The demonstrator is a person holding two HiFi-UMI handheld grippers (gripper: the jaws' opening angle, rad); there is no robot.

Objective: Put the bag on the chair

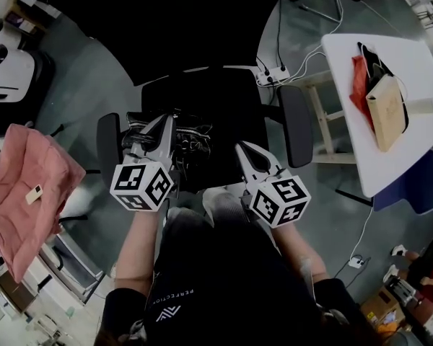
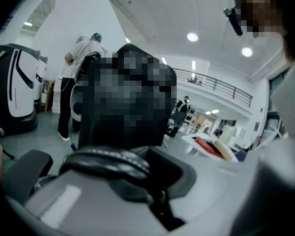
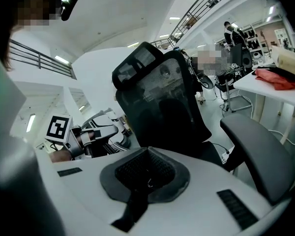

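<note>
A black office chair [image 1: 216, 96] stands in front of me, its seat between two armrests. A black bag [image 1: 191, 141] with a shiny handle lies on the left part of the seat. My left gripper [image 1: 159, 130] reaches over it and is shut on the bag's black handle [image 2: 108, 160], which lies across the jaws in the left gripper view. My right gripper [image 1: 247, 153] hovers at the seat's front right, shut with nothing in it. The right gripper view shows the chair's mesh back [image 3: 162, 97], the right armrest [image 3: 255, 154] and the left gripper [image 3: 86, 134].
A white table [image 1: 411, 143] at the right carries a red cloth [image 1: 359, 81] and a brown paper bag [image 1: 387, 110]. A pink cloth [image 1: 25, 193] lies at the left. A power strip with cables [image 1: 274, 74] sits on the floor behind the chair. A person [image 2: 81, 63] stands far off.
</note>
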